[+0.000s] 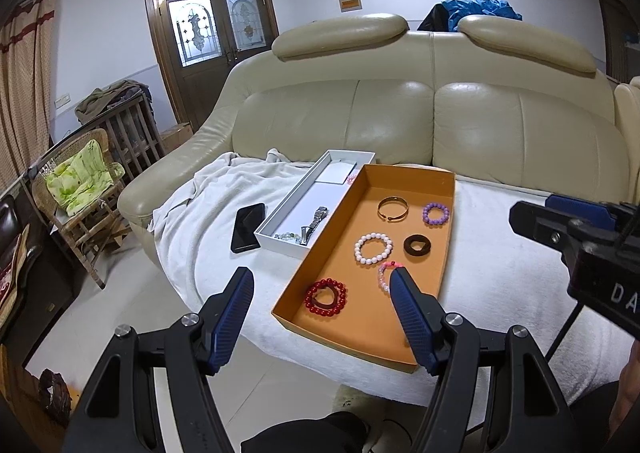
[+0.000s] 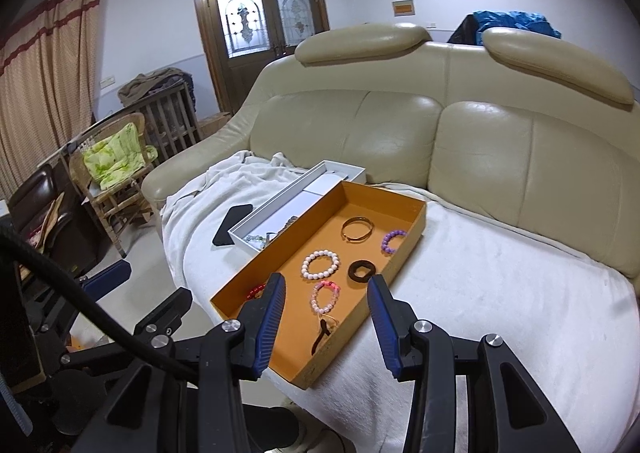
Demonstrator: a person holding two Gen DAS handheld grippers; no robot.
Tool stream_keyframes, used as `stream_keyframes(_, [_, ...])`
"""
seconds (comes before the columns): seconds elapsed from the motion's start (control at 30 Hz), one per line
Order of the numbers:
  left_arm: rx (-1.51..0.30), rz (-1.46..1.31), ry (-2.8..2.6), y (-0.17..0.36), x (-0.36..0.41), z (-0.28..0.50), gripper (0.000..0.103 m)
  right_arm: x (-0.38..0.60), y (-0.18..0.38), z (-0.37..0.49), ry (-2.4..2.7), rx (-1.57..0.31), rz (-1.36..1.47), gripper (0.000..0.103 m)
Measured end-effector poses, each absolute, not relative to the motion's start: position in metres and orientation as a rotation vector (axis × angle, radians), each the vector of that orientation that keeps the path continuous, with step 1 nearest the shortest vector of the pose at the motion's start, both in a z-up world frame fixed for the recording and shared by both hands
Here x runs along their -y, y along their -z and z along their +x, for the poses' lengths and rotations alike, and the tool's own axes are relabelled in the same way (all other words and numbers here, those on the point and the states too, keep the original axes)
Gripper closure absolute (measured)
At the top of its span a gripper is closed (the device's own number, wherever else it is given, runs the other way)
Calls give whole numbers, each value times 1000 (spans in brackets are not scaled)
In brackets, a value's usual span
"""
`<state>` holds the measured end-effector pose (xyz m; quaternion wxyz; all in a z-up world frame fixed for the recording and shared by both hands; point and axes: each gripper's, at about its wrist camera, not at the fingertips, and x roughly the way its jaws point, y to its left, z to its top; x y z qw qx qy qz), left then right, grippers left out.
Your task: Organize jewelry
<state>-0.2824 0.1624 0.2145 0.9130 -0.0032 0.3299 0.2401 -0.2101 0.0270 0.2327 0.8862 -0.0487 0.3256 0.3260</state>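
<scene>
An orange tray (image 1: 448, 213) (image 2: 412, 229) lies on the white-covered sofa seat. It holds a gold bangle (image 1: 393, 207) (image 2: 357, 228), a purple bead bracelet (image 1: 436, 213) (image 2: 392, 240), a white pearl bracelet (image 1: 373, 249) (image 2: 321, 264), a dark ring (image 1: 417, 245) (image 2: 362, 271), a pink bead bracelet (image 1: 385, 277) (image 2: 325, 296) and a red bead bracelet (image 1: 326, 297) (image 2: 254, 291). A white box (image 1: 288, 209) (image 2: 276, 209) beside it holds a watch (image 1: 316, 221) and pale beads (image 1: 289, 237). My left gripper (image 1: 322, 277) and right gripper (image 2: 327, 289) are open and empty, above the tray's near end.
A black phone (image 1: 248, 227) (image 2: 232, 229) lies left of the white box. The beige sofa back (image 1: 400, 121) rises behind. A wicker chair (image 1: 80, 189) stands at the left. A dark cord piece (image 2: 322, 335) lies in the tray's near corner.
</scene>
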Motion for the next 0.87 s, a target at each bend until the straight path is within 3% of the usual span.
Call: stream_keyframes(0.87, [-705,-23,-492,-194,-173,-244,32,-63,-213,-144,-752,-749,-163,56])
